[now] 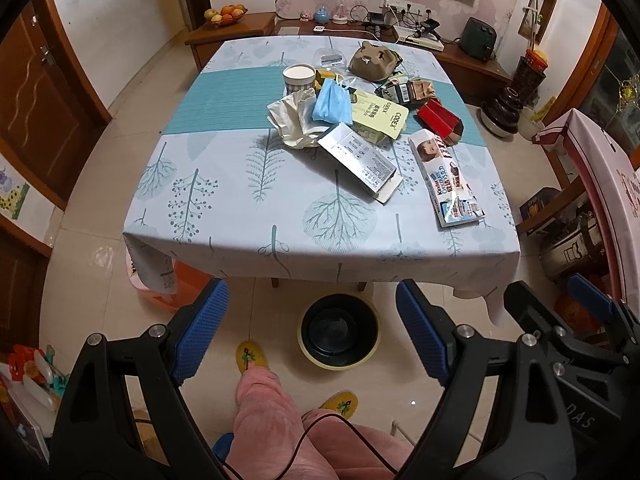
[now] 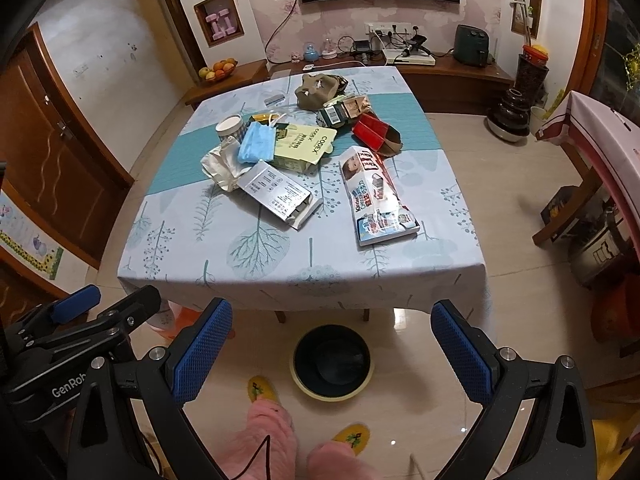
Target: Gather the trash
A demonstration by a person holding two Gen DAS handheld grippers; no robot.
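Note:
Trash lies on the table [image 1: 240,216] [image 2: 192,264]: a Kinder chocolate box [image 1: 444,176] [image 2: 376,196], a white carton [image 1: 360,160] [image 2: 280,194], a yellow CODEX box [image 1: 380,114] [image 2: 308,148], a blue face mask [image 1: 332,100] [image 2: 256,144], crumpled tissue [image 1: 292,116] [image 2: 222,164], a red box [image 1: 438,118] [image 2: 374,130] and a paper cup [image 1: 298,78] [image 2: 230,128]. A black bin with a yellow rim [image 1: 340,330] [image 2: 332,362] stands on the floor before the table. My left gripper [image 1: 312,332] is open and empty above the floor. My right gripper [image 2: 332,354] is also open and empty, beside the left one.
A brown pouch [image 1: 372,60] [image 2: 316,88] and dark packets [image 1: 400,90] [image 2: 336,114] lie at the table's far side. The person's pink trouser legs and yellow slippers [image 1: 252,354] [image 2: 262,388] are below. An orange bag [image 1: 176,288] sits under the table's left corner. A pink cabinet [image 1: 592,168] stands right.

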